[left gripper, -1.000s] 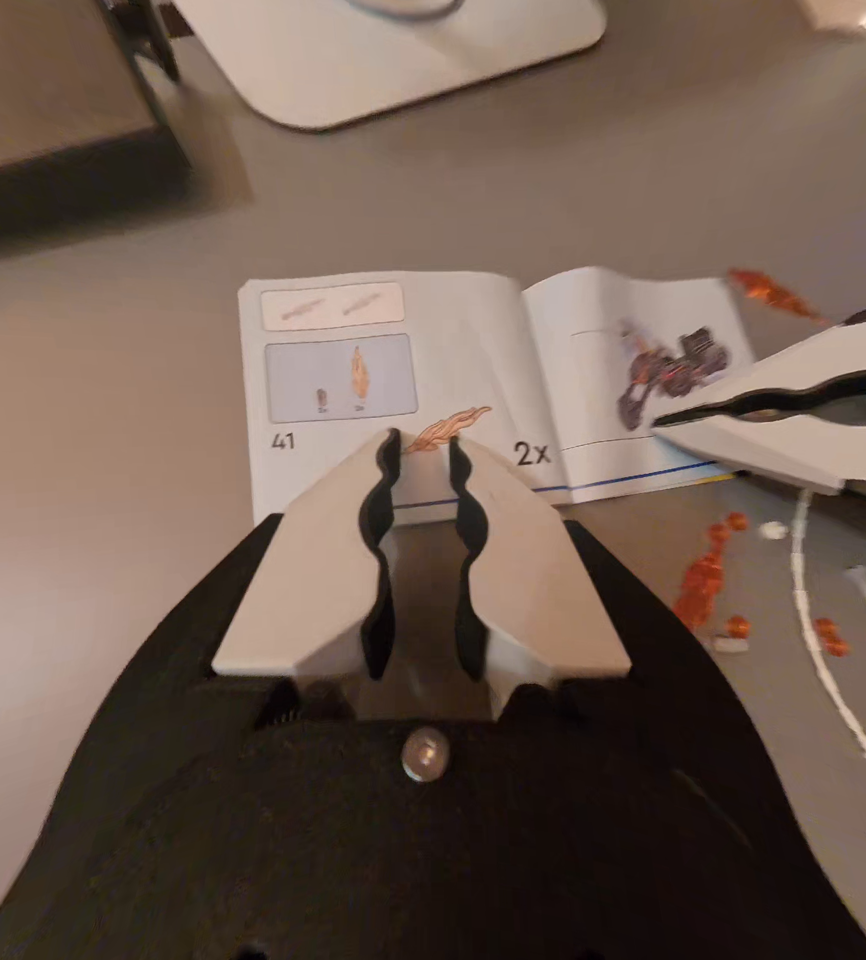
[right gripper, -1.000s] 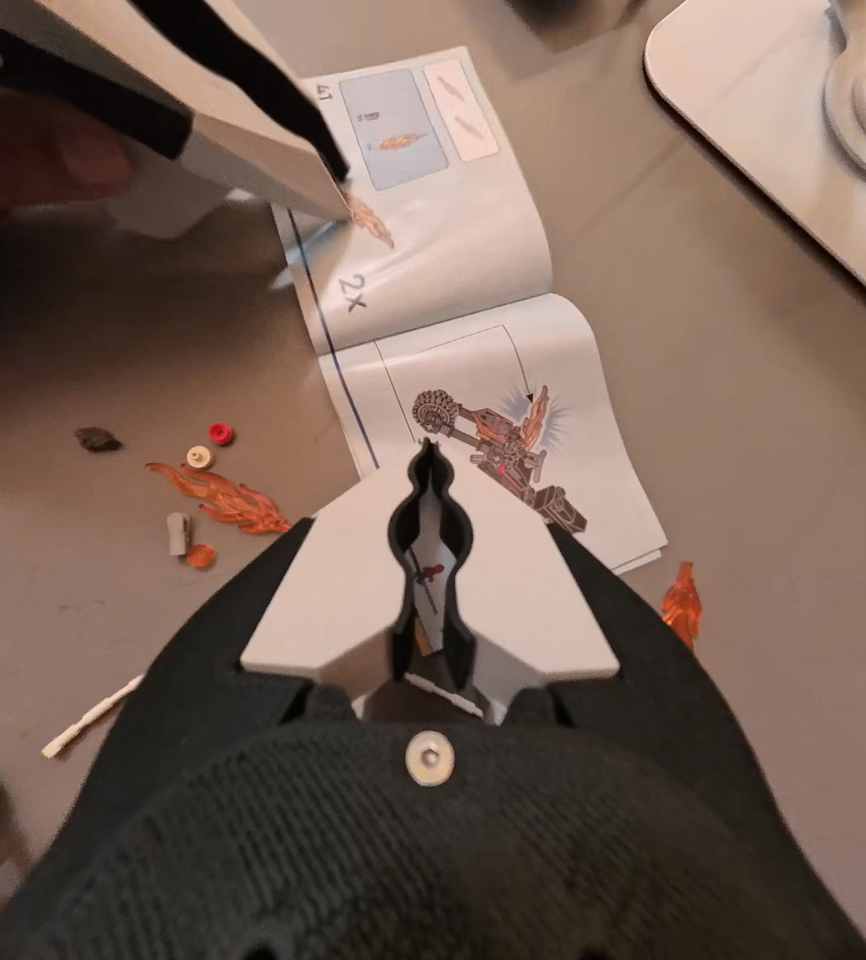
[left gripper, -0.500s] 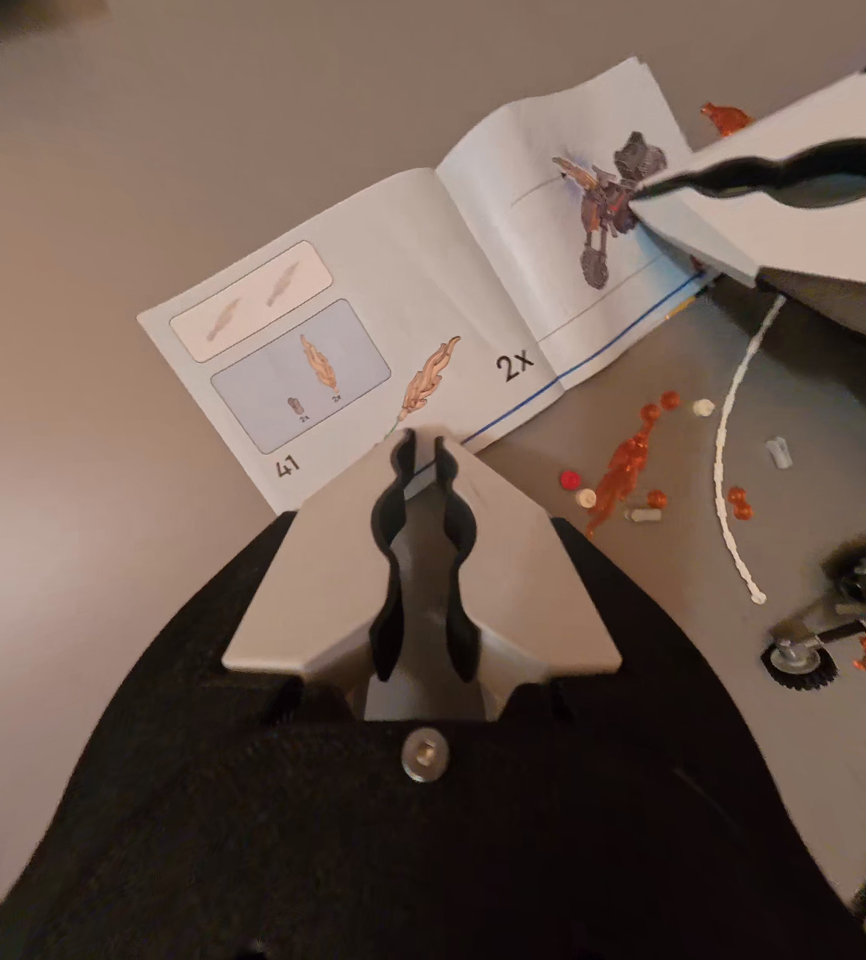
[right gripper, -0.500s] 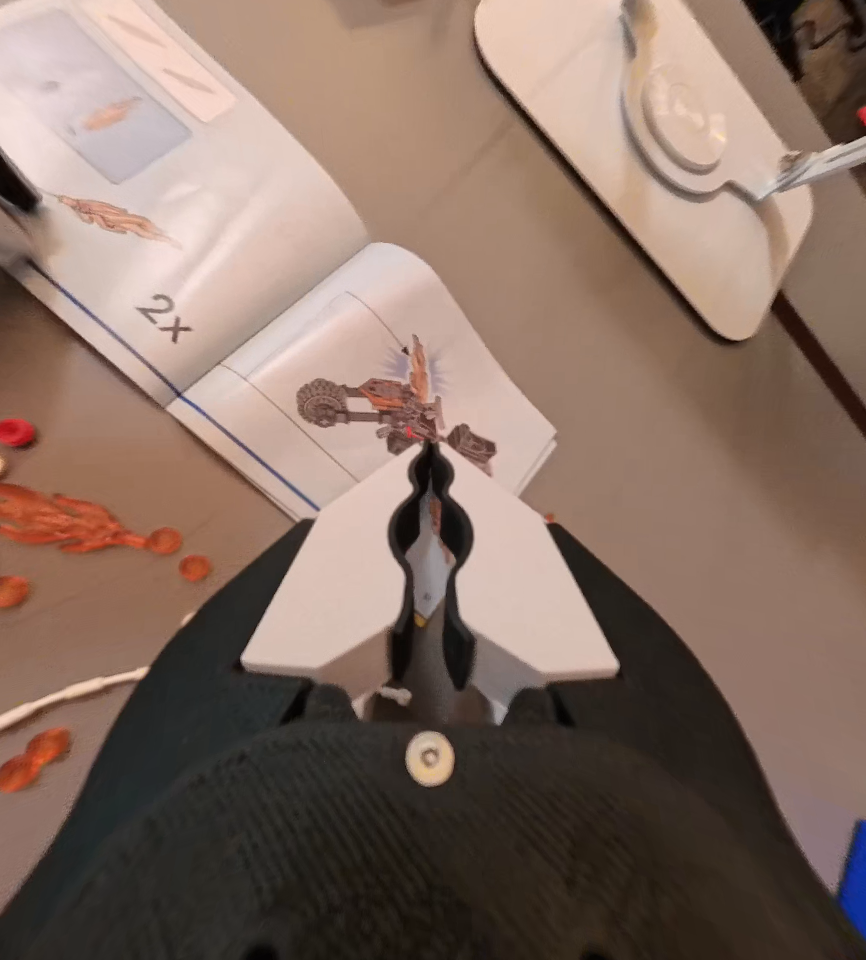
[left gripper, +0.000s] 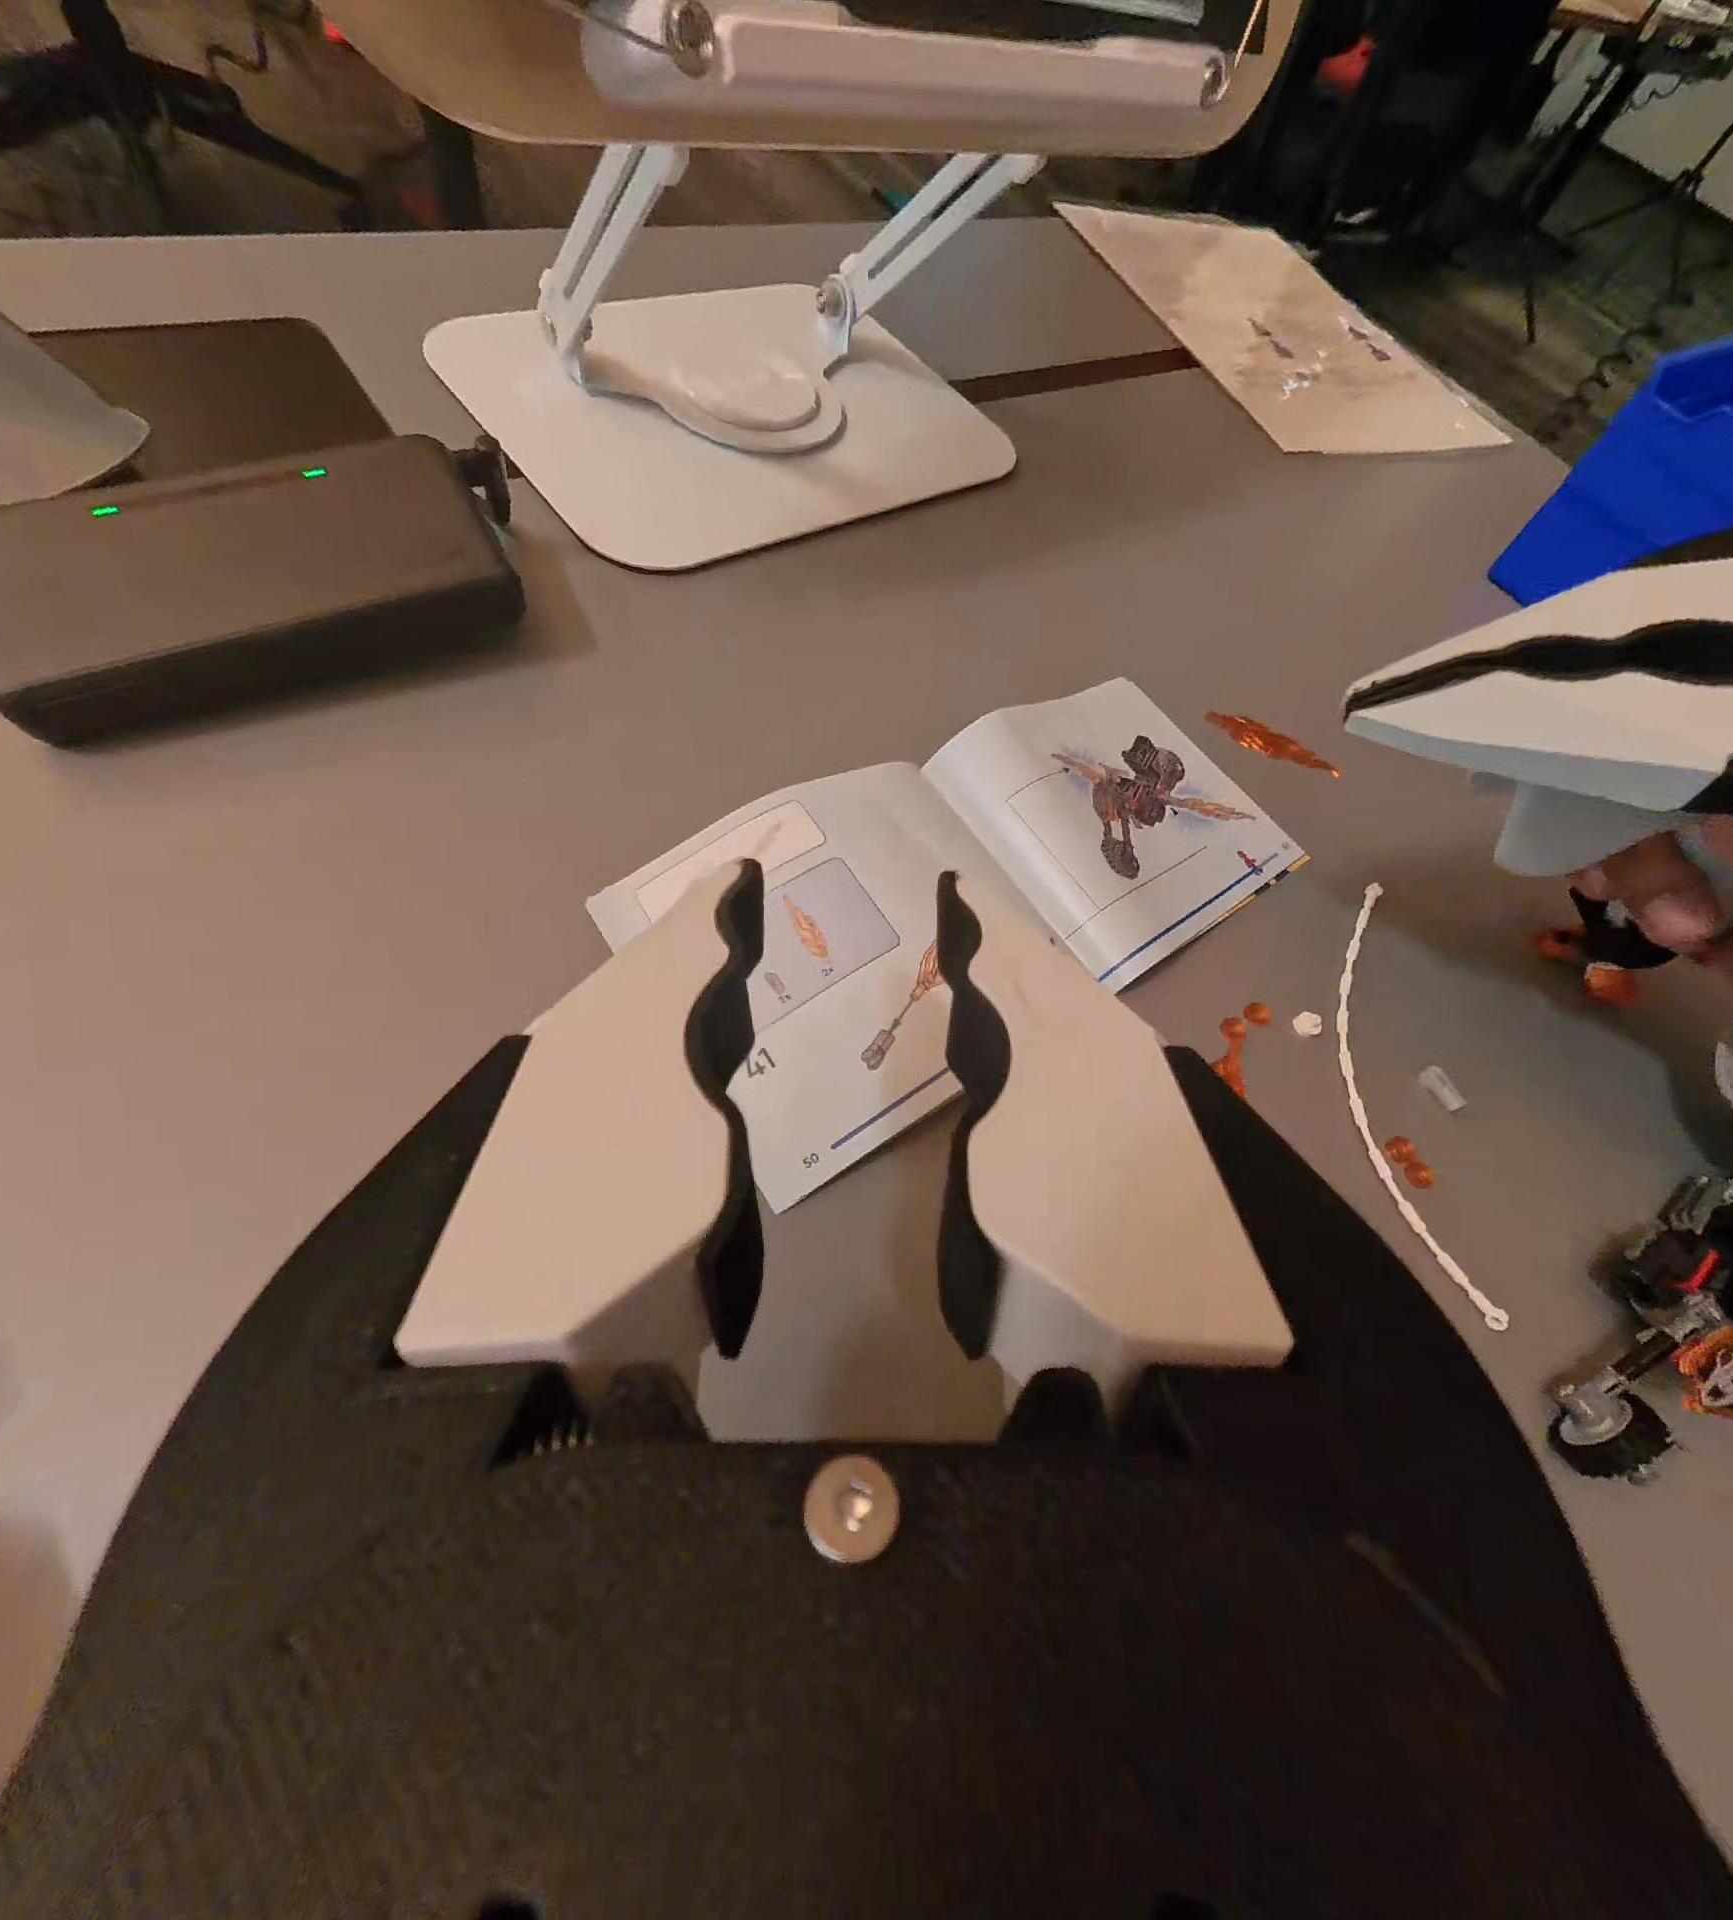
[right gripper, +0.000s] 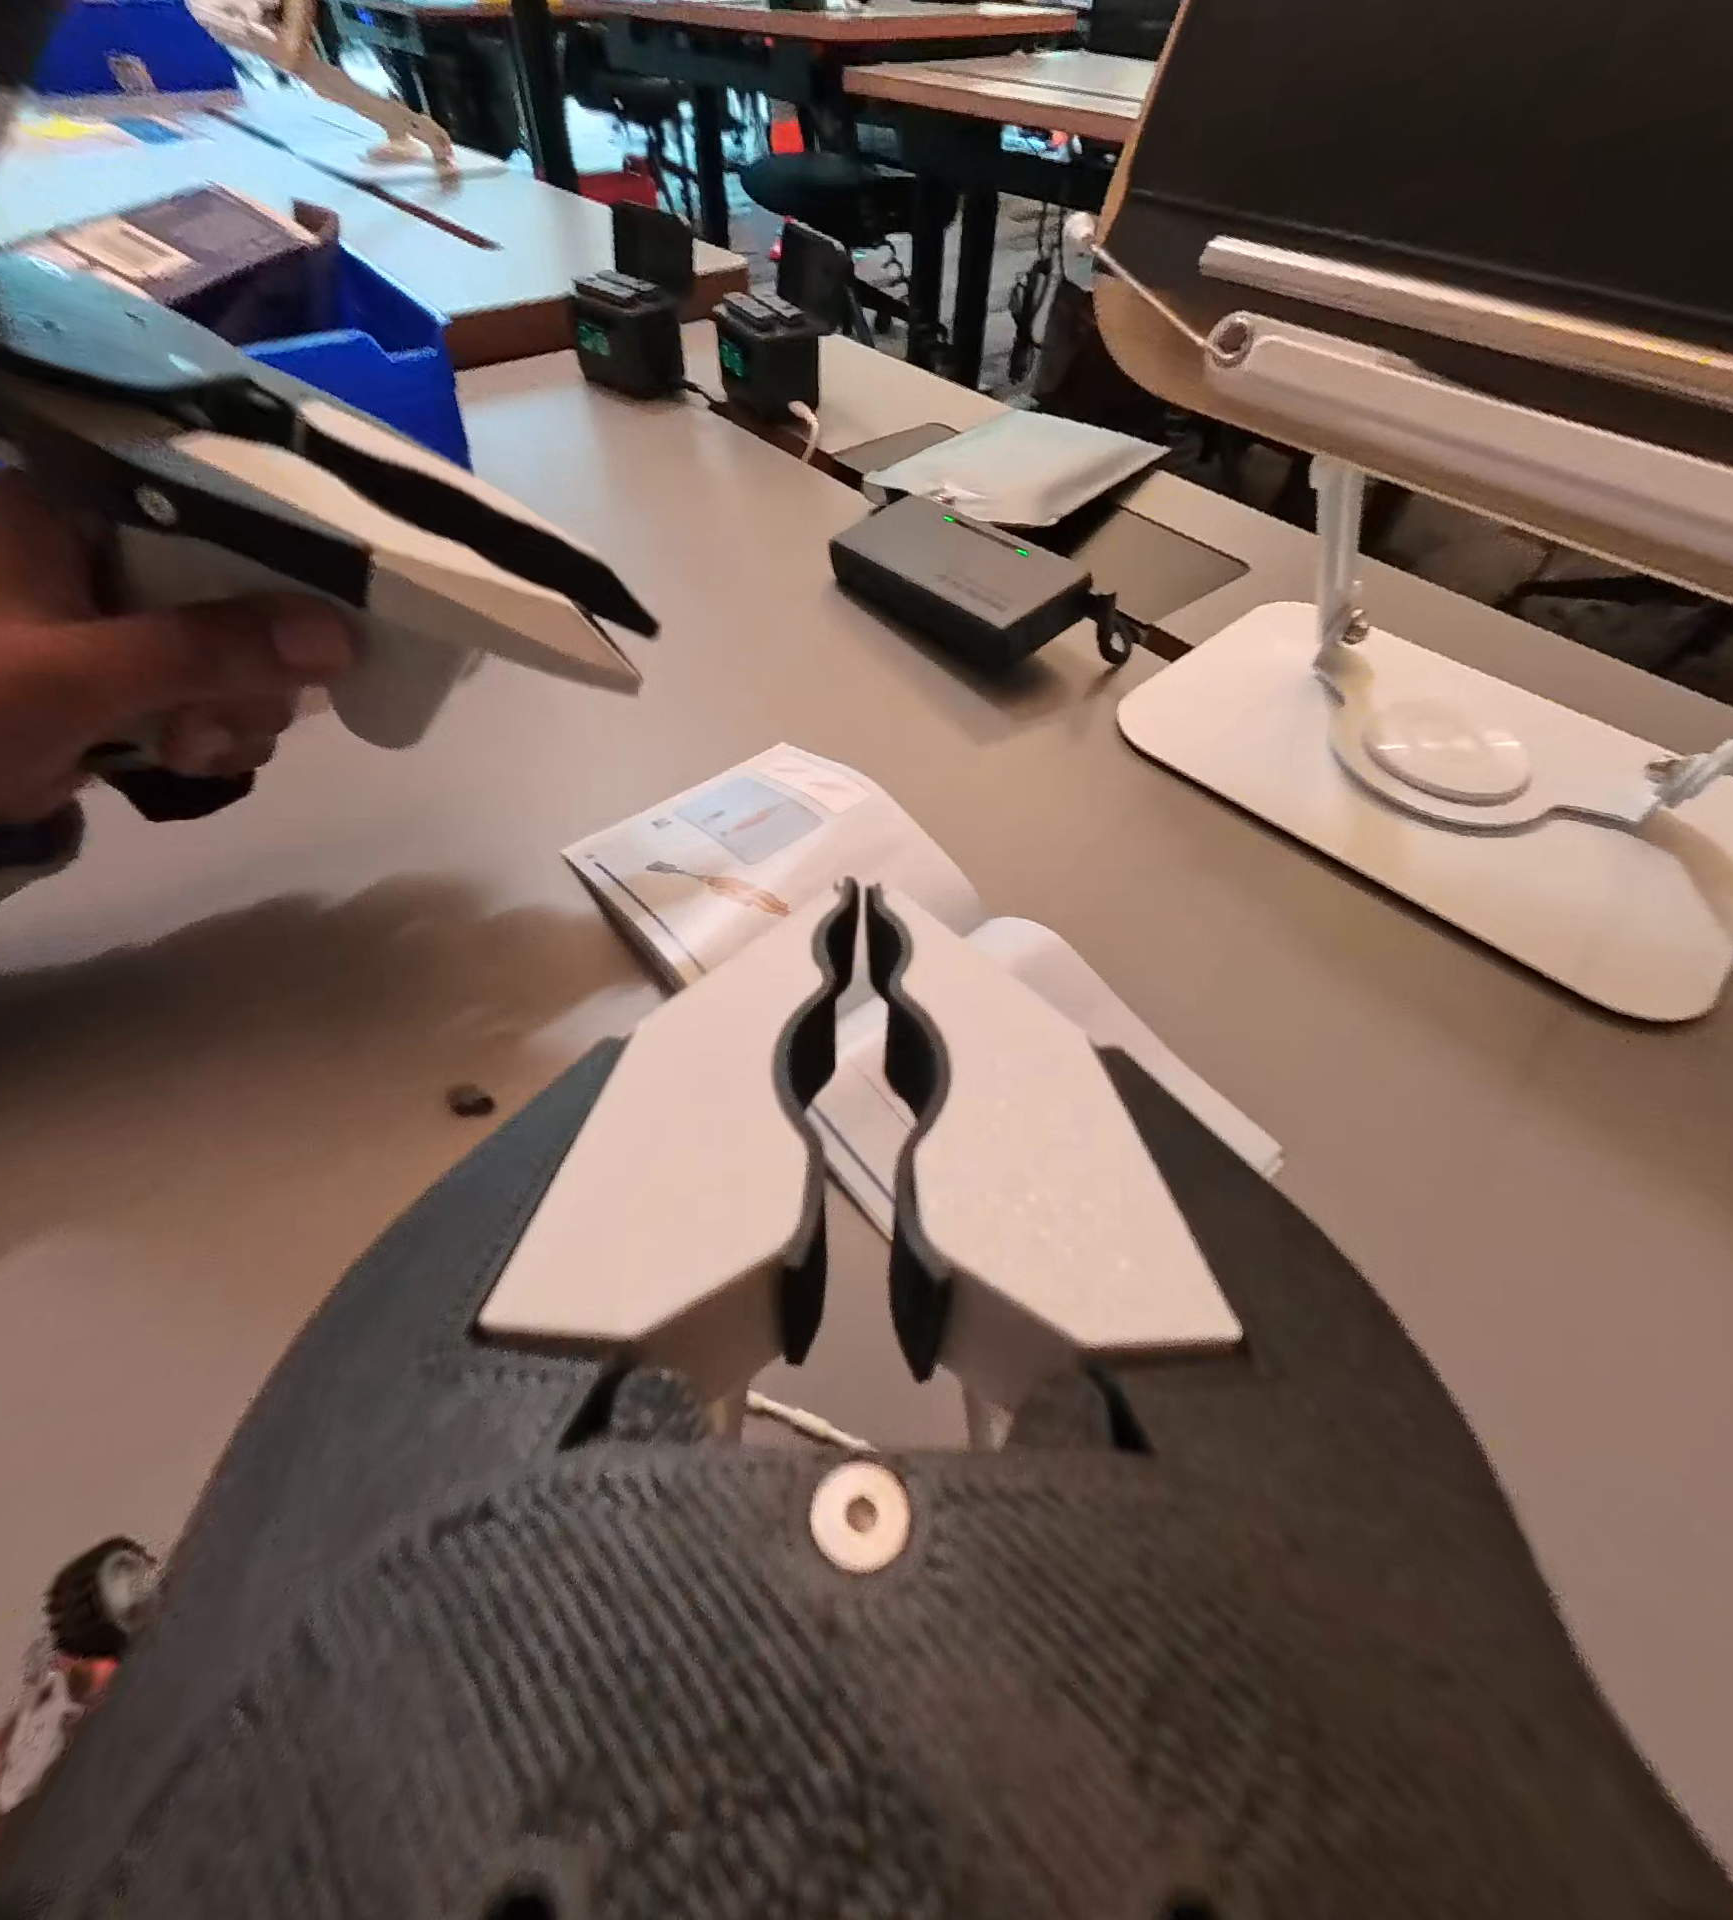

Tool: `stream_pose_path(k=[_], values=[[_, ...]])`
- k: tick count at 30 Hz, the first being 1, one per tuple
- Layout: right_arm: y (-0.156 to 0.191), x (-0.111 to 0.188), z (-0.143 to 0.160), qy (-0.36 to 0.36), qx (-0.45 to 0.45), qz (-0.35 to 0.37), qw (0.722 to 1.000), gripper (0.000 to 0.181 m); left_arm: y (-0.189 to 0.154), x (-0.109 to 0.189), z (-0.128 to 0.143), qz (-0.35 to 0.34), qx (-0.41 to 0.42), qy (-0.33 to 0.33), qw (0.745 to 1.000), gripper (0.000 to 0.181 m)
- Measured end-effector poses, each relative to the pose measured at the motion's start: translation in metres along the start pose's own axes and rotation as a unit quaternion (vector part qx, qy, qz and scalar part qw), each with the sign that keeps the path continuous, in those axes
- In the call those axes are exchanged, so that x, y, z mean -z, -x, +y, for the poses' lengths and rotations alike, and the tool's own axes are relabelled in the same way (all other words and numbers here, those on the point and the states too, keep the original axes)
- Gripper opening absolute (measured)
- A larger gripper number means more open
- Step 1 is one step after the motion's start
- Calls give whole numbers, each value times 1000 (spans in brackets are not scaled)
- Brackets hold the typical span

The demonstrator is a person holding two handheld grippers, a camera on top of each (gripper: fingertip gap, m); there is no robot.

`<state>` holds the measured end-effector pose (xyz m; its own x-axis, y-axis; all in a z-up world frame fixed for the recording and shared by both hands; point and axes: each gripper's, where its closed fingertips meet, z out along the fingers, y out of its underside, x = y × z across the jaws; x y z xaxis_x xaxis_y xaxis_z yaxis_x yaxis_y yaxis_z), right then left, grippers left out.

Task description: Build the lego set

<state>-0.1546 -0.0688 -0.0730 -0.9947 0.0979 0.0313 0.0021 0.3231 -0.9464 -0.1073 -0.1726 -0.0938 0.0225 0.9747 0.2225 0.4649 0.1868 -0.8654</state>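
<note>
The part-built lego motorbike (left gripper: 1693, 1340) lies on its side at the right edge of my left wrist view, near the table's front, well apart from both grippers; in the right wrist view only a wheel and a blurred bit of it show at lower left. I judge it light but fragile: small clipped-on pieces, an orange skull plate and thin spokes that would pop off under a hard squeeze. I would take it by the dark chassis block in the middle, not by the wheel (left gripper: 1610, 1439) or the white spikes.

Between it and the booklet lie the loose parts: a thin white flexible chain (left gripper: 1361, 1081), floppy and best pinched near one end; small orange round studs (left gripper: 1407, 1158), slick and easy to flick away; a translucent orange flame piece (left gripper: 1267, 740) beyond the booklet, stiff but thin, to be gripped by its stem.

The open instruction booklet (left gripper: 955, 935) rests flat on the grey table (left gripper: 322, 935), right under my left gripper (left gripper: 846, 894), whose jaws stand apart with nothing between them. My right gripper (right gripper: 860, 902) hangs over the booklet's other page, fingers nearly together, only a sliver of gap, holding nothing.

Farther back stand a white tablet stand (left gripper: 727, 447), a black power pack (left gripper: 218, 582) with green lights, and a blue bin (left gripper: 1693, 457).
</note>
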Motion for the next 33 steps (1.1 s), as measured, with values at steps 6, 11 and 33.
stream_pose_path(k=[6,11,33], values=[[15,9,-16,-48,-67,-71,994,2,-10,-9,14,11,-37,38,999,32],[16,11,-15,-42,-63,-76,994,3,-21,-13,19,29,-58,51,997,30],[53,-9,98,264,51,-143,952,21,24,10,10,-14,-23,14,1000,29]])
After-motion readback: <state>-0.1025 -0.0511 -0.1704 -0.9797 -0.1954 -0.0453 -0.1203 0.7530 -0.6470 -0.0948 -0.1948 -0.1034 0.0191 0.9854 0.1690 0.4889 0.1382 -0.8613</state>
